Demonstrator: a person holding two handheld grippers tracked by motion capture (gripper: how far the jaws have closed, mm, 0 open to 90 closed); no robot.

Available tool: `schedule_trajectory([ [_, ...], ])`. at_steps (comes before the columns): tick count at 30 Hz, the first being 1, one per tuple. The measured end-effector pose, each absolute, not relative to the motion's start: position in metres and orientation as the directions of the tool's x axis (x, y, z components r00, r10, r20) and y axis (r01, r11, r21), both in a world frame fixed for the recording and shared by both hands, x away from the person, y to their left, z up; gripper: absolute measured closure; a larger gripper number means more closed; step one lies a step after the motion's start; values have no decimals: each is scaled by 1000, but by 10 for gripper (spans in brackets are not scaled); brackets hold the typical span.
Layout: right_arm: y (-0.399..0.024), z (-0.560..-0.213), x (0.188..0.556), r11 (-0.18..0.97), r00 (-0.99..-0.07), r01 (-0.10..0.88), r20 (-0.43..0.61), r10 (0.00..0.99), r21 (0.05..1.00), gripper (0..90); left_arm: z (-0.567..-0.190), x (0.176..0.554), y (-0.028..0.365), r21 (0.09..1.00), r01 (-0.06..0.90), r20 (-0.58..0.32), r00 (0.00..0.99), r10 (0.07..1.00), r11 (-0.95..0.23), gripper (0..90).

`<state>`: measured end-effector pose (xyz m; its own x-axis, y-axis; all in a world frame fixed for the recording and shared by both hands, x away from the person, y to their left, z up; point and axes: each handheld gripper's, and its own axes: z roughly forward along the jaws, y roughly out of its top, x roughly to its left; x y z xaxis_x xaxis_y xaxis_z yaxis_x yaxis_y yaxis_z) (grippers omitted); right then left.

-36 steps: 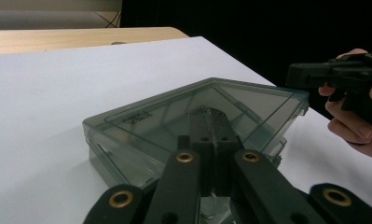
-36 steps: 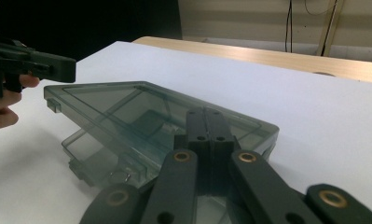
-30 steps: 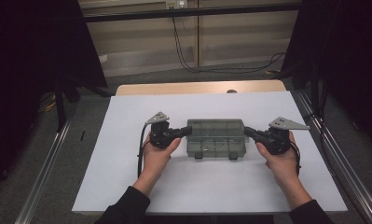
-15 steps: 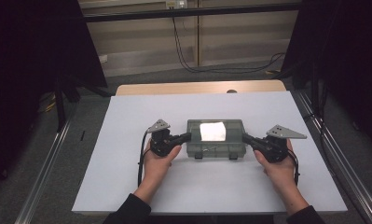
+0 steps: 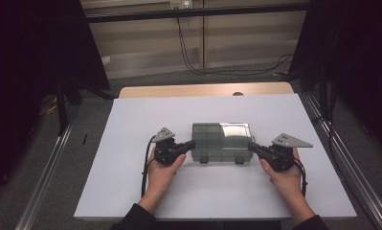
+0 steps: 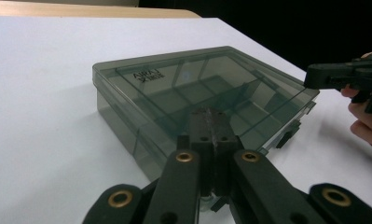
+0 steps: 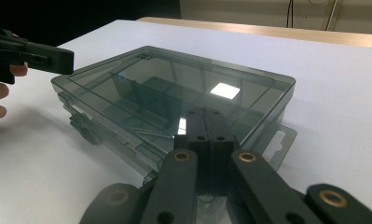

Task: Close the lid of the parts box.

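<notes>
A smoky translucent compartment box (image 5: 221, 142) lies with its lid closed on the white tabletop (image 5: 131, 120). My left gripper (image 5: 192, 143) is shut, and its tip sits against the box's left end. My right gripper (image 5: 251, 145) is shut too, its tip at the box's right end. In the left gripper view my closed jaws (image 6: 209, 116) point at the near side of the box (image 6: 193, 79), and the right gripper (image 6: 321, 77) is at the far corner. The right gripper view has my shut jaws (image 7: 204, 116) at the box (image 7: 174, 79), with the left gripper (image 7: 58, 58) beyond it.
A strip of bare wood (image 5: 203, 90) edges the table at the back. Metal rails (image 5: 45, 177) run along the floor on both sides, and cables (image 5: 193, 57) hang against the back wall. Bare white surface lies in front of the box and to both sides.
Both hands have sunk a little toward the table, grippers still at the box's ends. The glare on the lid has shifted. The box stays in about the same place.
</notes>
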<state>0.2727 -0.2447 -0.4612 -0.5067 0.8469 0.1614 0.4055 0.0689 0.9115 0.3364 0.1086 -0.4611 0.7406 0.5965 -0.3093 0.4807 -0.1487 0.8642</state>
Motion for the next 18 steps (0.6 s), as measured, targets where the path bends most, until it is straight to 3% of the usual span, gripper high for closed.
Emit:
schedule_trajectory([
  [18, -244, -474, 270, 83, -496, 429, 158, 854, 900, 900, -473, 328, 107, 868, 472, -288, 731, 618, -155, 900],
])
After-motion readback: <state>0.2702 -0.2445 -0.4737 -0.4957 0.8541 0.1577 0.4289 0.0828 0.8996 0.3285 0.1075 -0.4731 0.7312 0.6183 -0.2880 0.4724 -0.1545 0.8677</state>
